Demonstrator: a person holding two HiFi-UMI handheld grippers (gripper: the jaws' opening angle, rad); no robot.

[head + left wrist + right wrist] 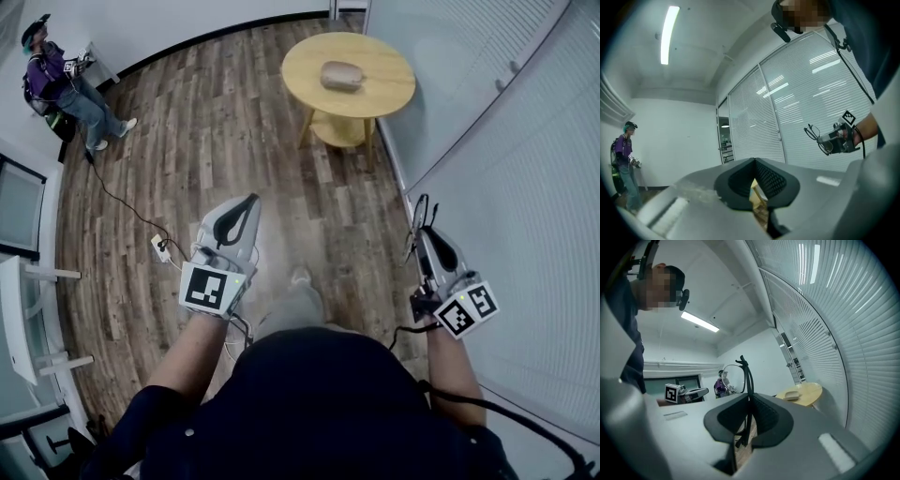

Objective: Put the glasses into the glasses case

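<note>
- The right gripper (750, 401) has its jaws closed on the glasses (736, 376), by a thin part of the frame only; a quick swing could twist or drop them.
- The left gripper (754, 164) has its jaws together on nothing.
- The glasses case (341, 75) lies near the middle of the round bench (394, 94), well apart across the wooden floor (206, 141).

A glasses case (341, 75) lies on the round wooden table (390, 81).

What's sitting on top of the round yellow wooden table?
A single beige oval glasses case lies on the round wooden table, apparently shut; its inside is hidden.
</note>
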